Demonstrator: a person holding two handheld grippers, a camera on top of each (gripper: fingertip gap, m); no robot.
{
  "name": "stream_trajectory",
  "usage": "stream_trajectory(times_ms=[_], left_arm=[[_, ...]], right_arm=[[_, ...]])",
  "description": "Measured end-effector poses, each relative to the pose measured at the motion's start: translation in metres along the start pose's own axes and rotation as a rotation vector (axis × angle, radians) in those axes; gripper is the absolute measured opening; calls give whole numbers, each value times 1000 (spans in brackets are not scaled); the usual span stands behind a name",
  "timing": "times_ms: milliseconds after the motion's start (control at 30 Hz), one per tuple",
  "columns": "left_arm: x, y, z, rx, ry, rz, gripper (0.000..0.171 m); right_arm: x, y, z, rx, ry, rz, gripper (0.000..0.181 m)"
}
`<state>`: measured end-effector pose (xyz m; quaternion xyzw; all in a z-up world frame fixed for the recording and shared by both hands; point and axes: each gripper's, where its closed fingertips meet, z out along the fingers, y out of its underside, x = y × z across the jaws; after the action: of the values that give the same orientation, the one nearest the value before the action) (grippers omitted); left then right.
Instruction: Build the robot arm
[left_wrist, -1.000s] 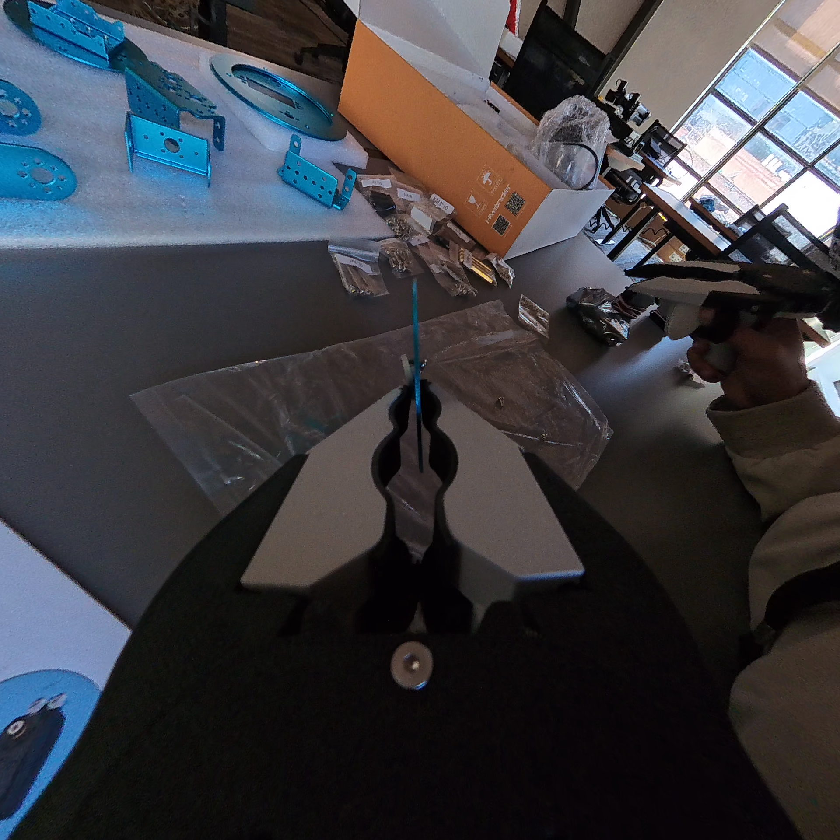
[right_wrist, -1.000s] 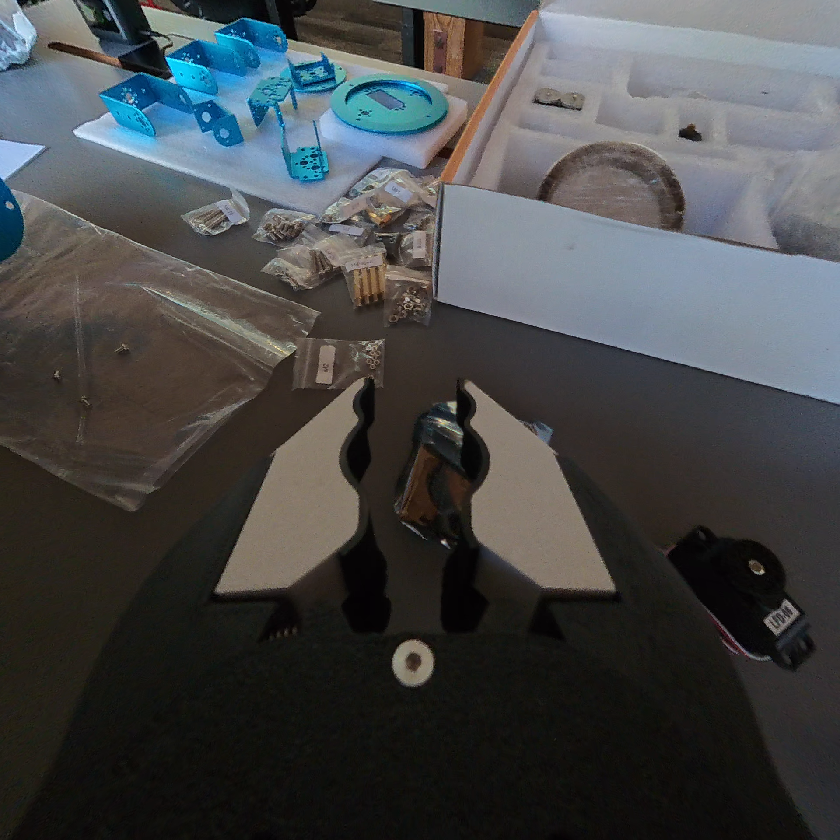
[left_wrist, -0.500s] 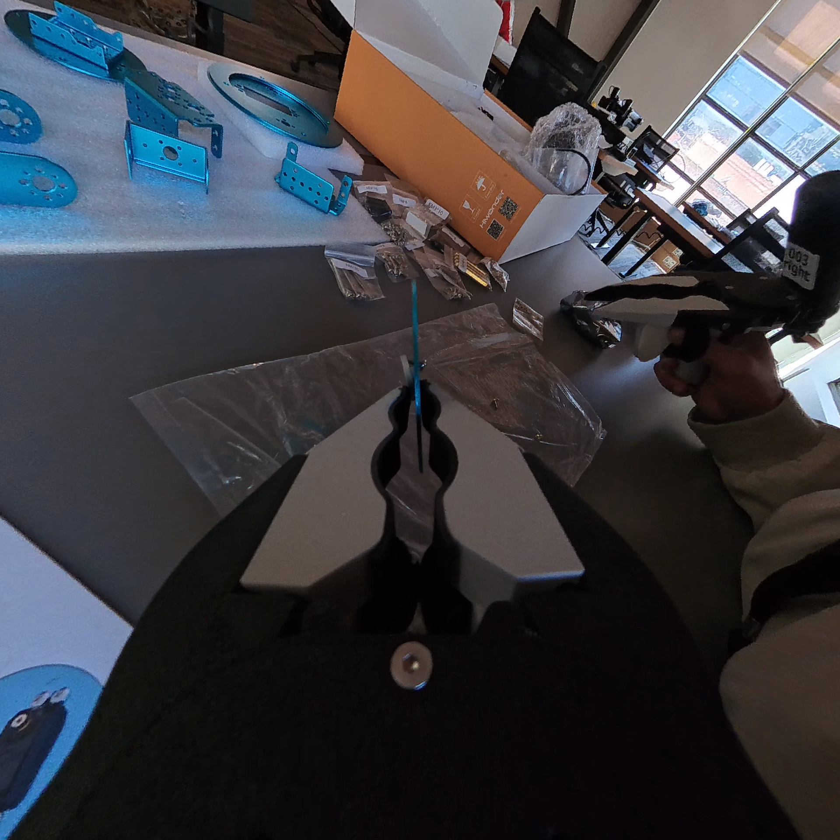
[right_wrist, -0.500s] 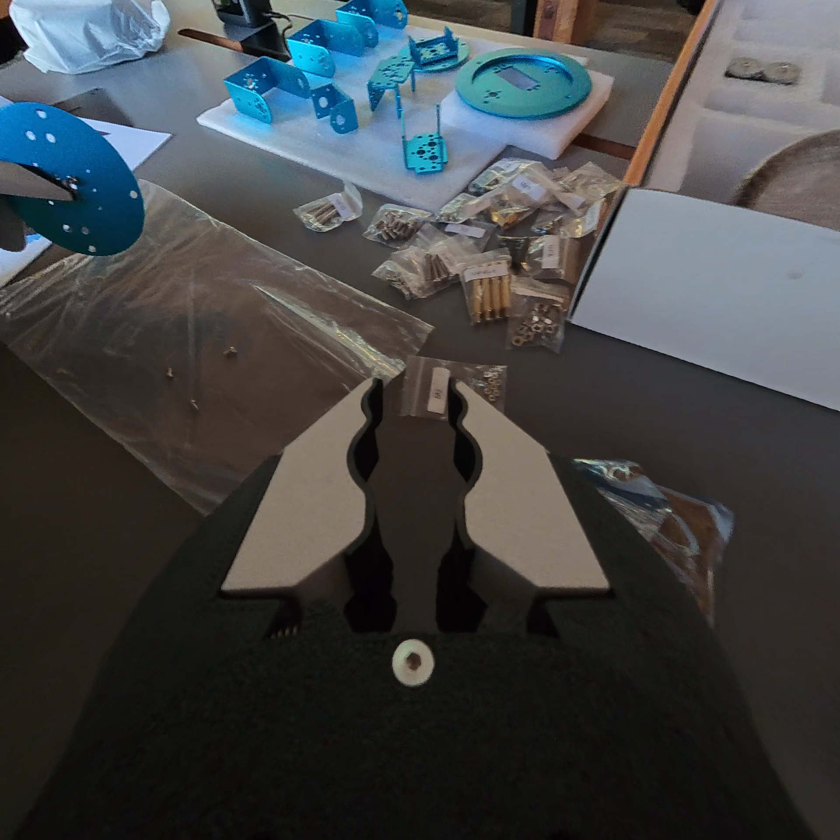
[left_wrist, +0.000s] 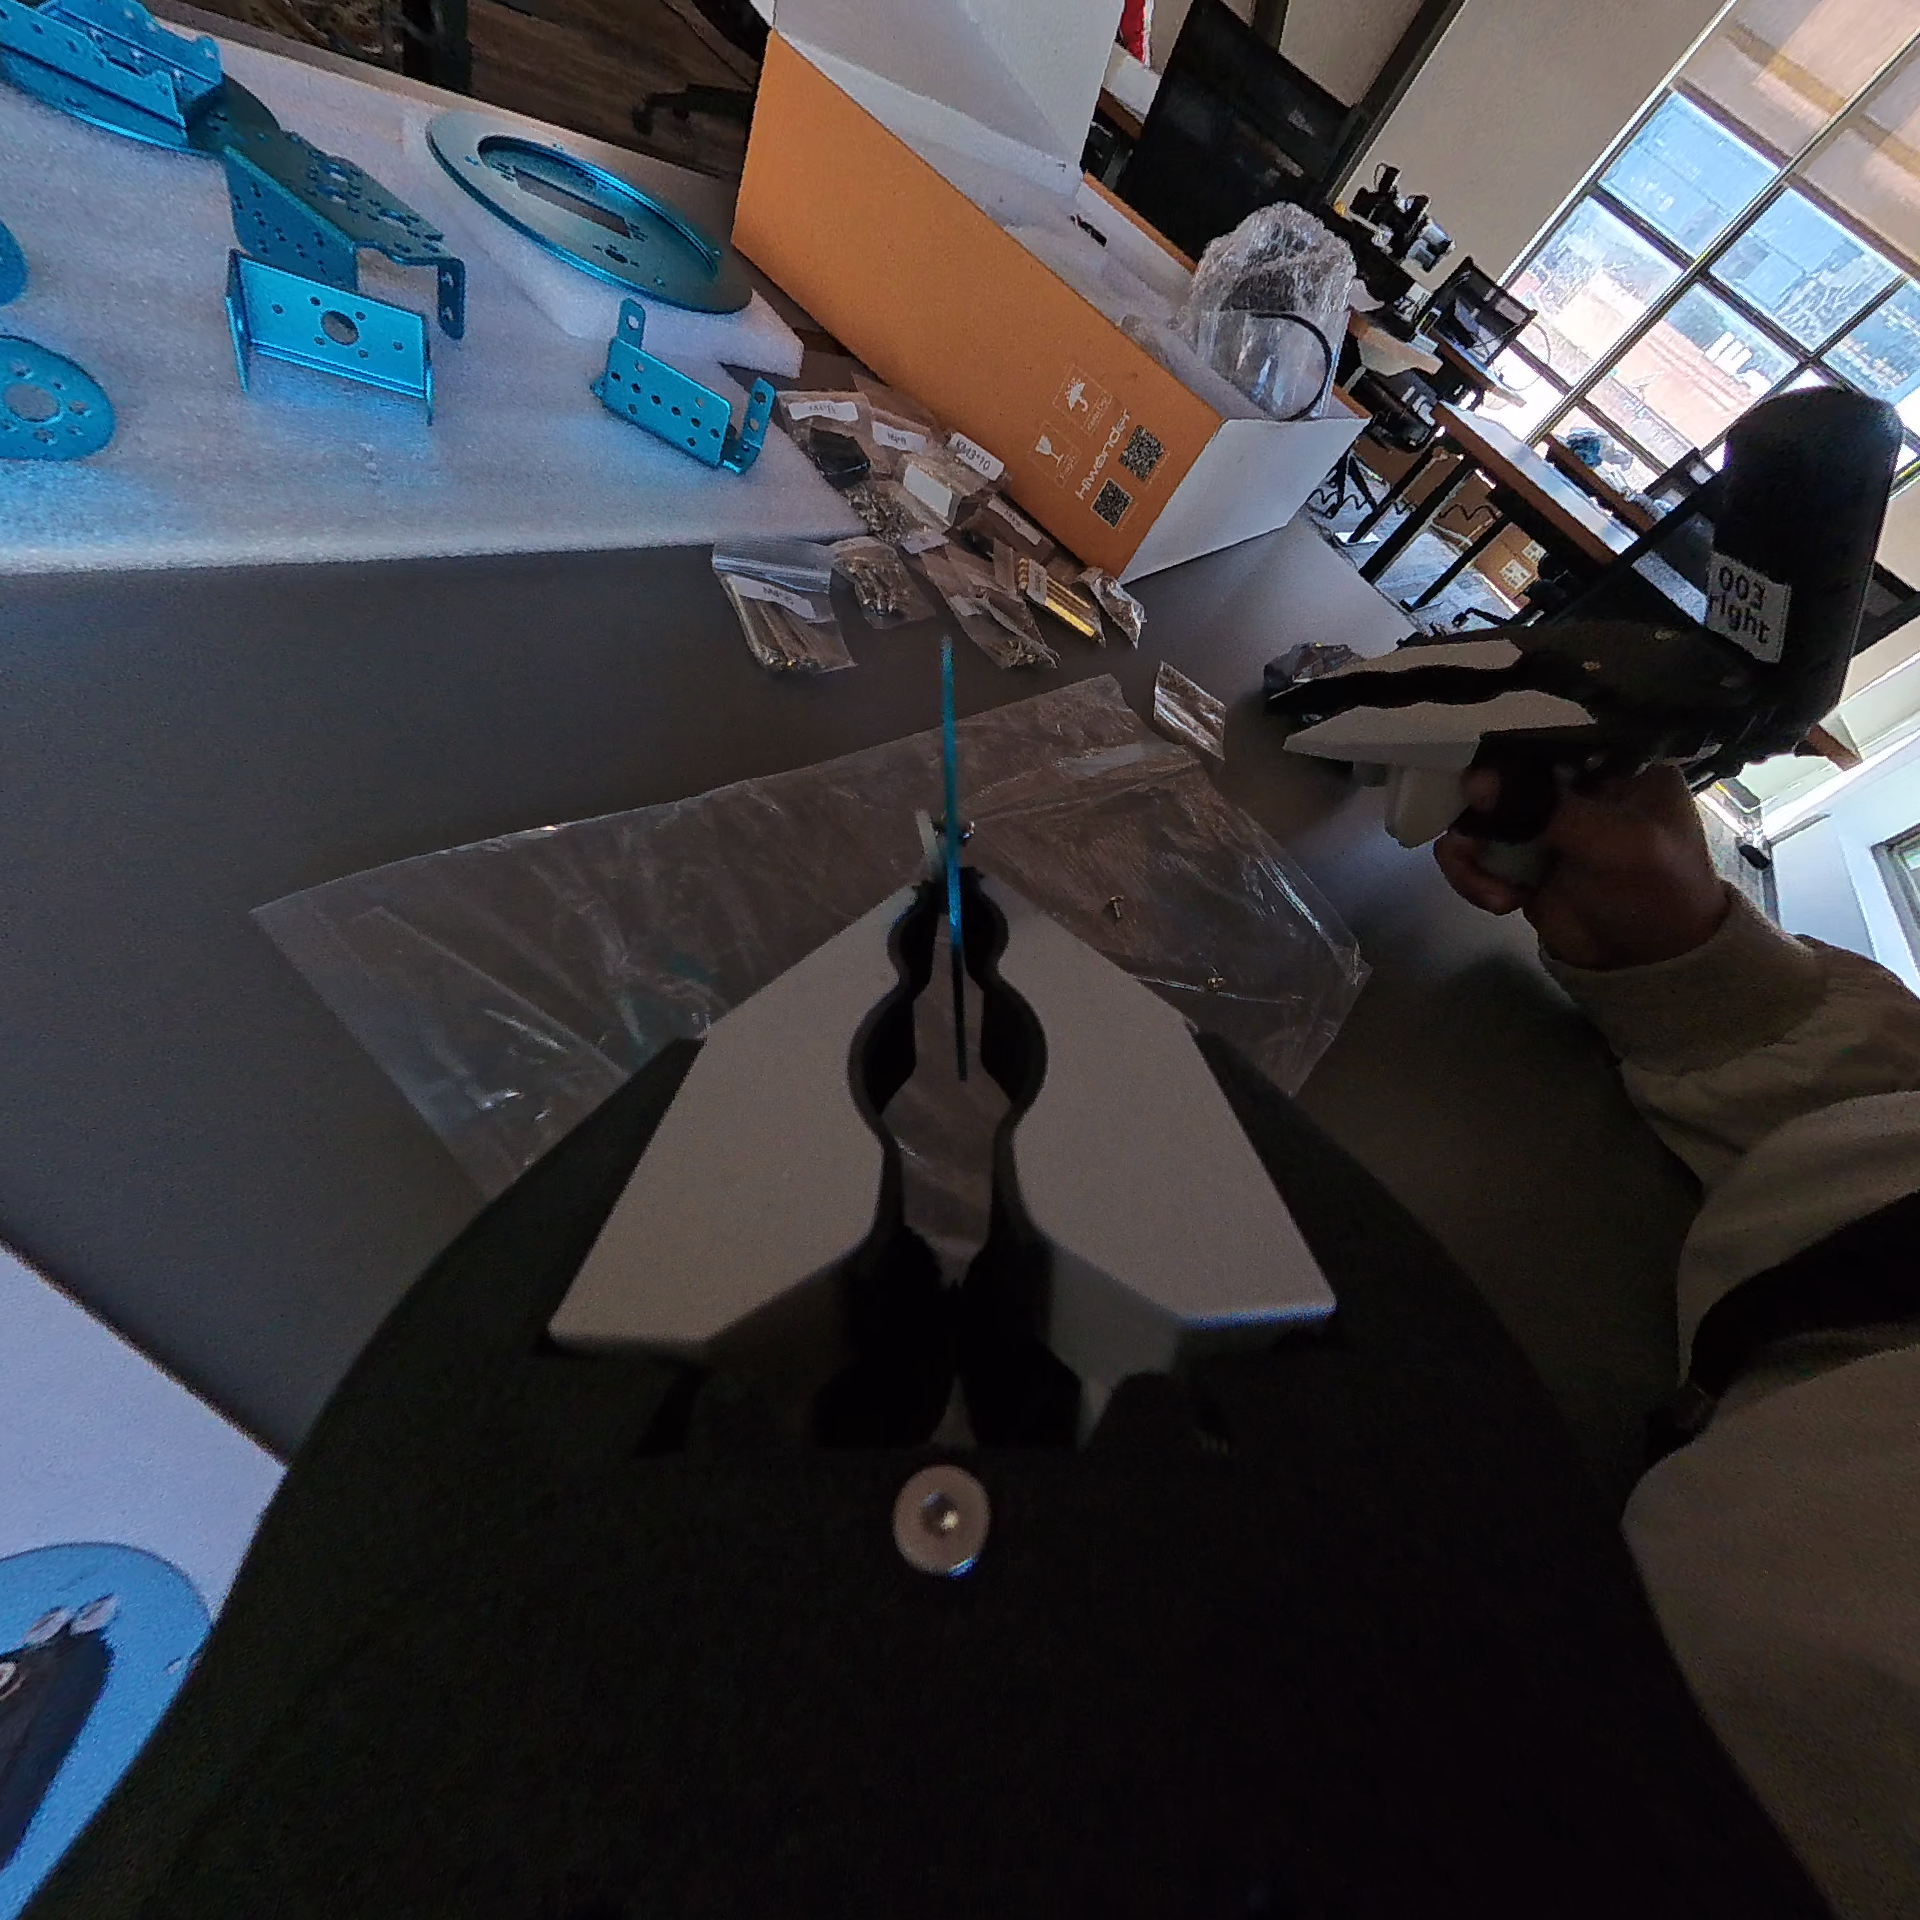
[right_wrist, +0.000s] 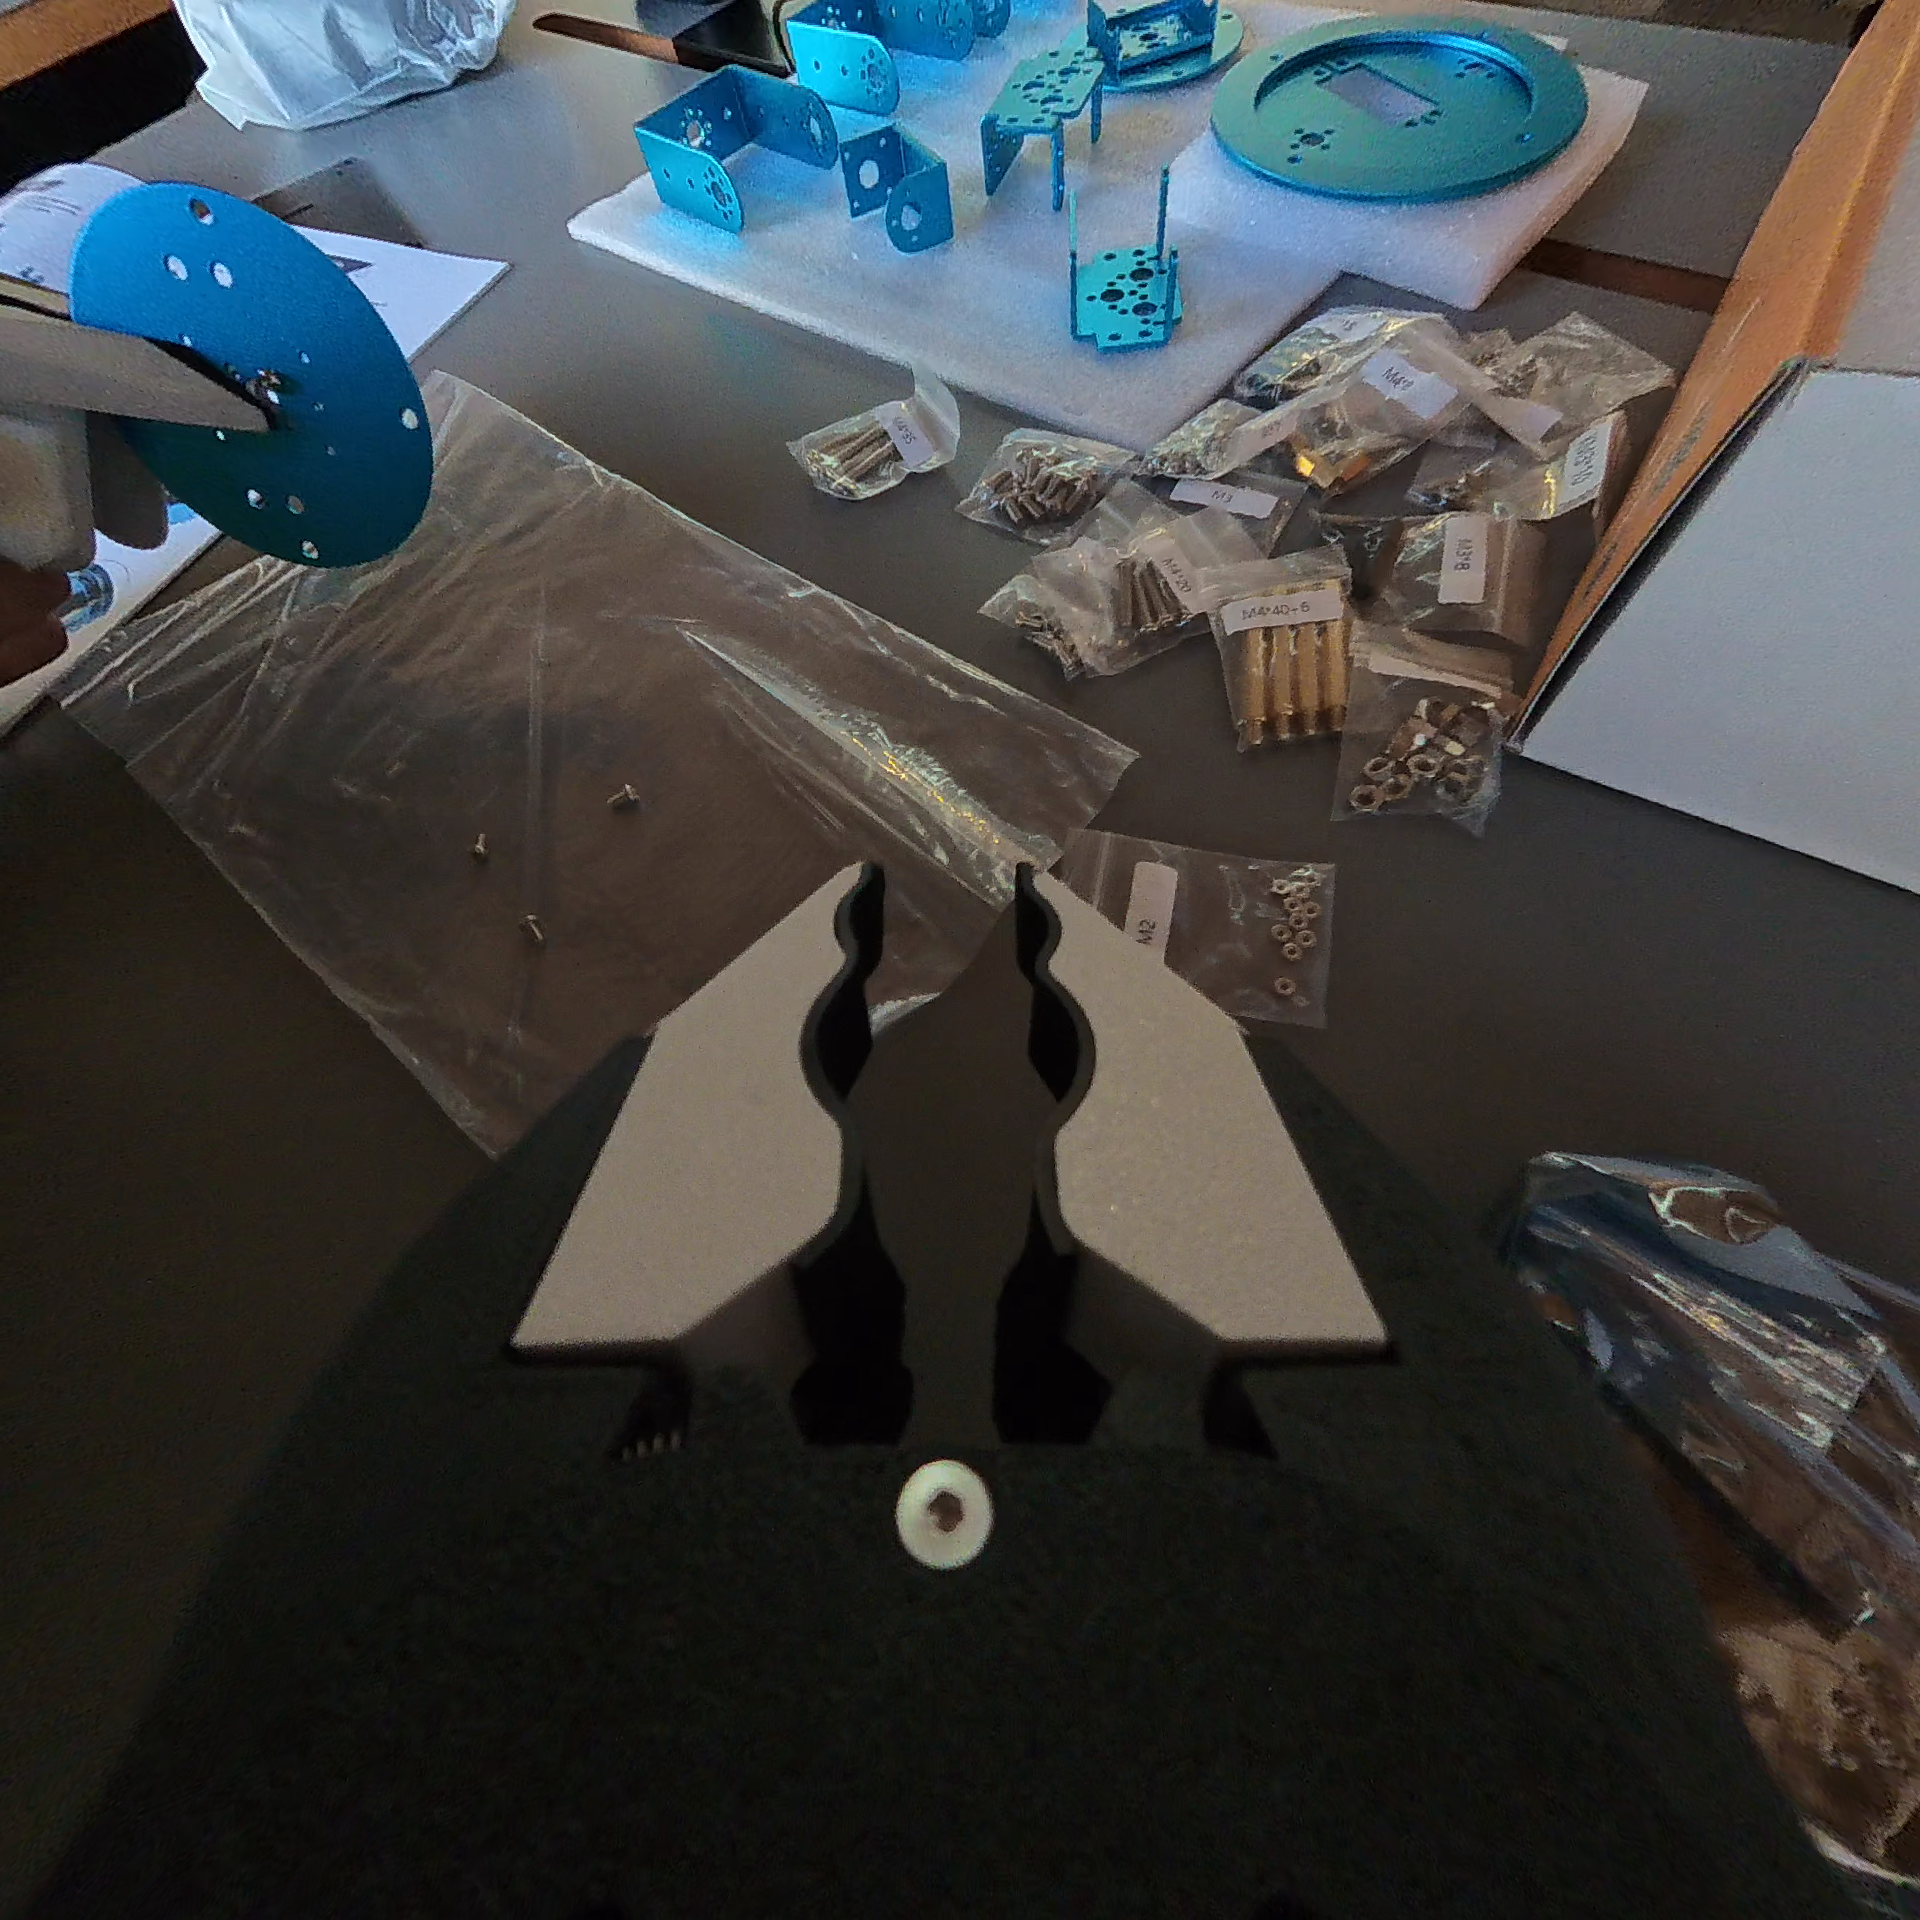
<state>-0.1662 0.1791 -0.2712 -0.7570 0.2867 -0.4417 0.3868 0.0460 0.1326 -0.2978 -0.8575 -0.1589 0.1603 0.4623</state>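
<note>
My left gripper (left_wrist: 948, 896) is shut on a thin blue round plate (left_wrist: 947, 748), seen edge-on above a clear plastic bag (left_wrist: 623, 935). In the right wrist view the plate (right_wrist: 291, 416) shows its drilled face at the upper left, held by the left gripper (right_wrist: 244, 405). My right gripper (right_wrist: 945, 883) is open and empty. It hovers over the near corner of the clear bag (right_wrist: 520, 675), beside a small bag of nuts (right_wrist: 1236, 935). It also shows in the left wrist view (left_wrist: 1382, 717), held by a hand. A few loose screws (right_wrist: 530, 922) lie on the clear bag.
Blue metal brackets (right_wrist: 1122, 281) and a blue ring (right_wrist: 1397, 104) rest on white foam (right_wrist: 727, 249). Several small hardware bags (right_wrist: 1288, 634) lie by an orange and white box (right_wrist: 1714, 665). A dark foil bag (right_wrist: 1704, 1382) lies at the right. Paper sheets (right_wrist: 416, 281) lie behind the plate. The tips of one gripper are about 25 centimetres away from the tips of the other.
My right gripper has swung left, away from the dark foil bag that was between its jaws, towards the clear bag and the blue plate. The left gripper has stayed still.
</note>
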Motion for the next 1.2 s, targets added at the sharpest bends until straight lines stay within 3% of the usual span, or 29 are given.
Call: stream_trajectory(times_ms=[600,767,867,1000,1200], left_arm=[[4,3,2,-13,13,8,4],[2,2,1,-11,5,10,4],[0,2,1,-11,4,2,4],[0,3,1,-14,0,8,4],[-3,1,0,-6,-12,7,4]], right_arm=[[1,3,2,-6,24,-36,22],[7,-11,-14,42,-10,11,26],[37,-28,-42,54,63,-27,25],[110,-44,-90,-8,267,-83,26],[208,-66,-133,-117,383,-33,37]])
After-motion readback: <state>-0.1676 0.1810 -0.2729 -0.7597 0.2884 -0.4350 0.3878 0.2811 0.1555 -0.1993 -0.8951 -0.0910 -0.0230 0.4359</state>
